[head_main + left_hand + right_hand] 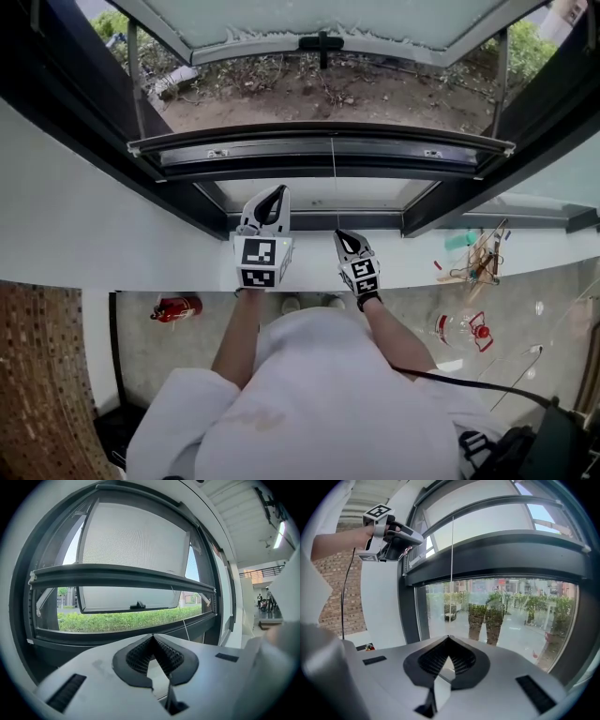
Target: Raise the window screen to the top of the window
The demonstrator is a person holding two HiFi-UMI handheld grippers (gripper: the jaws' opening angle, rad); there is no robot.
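Note:
The window screen's dark bottom bar [319,150] [122,576] [497,550] spans the window partway up, with hazy mesh [136,536] above it. A thin pull cord [333,187] [452,573] [185,626] hangs from the bar straight down to my right gripper [338,233] [448,638], whose jaws are shut with the cord ending at their tips. My left gripper [279,191] [153,637] [421,539] is shut on nothing. It is held higher, just under the bar and left of the cord.
The outer sash [319,28] is swung outward, its handle [321,43] at the lower edge. A white sill [141,244] runs below the frame. On the floor are a red extinguisher [176,307] and scattered tools [473,253]. A brick wall [42,375] stands left.

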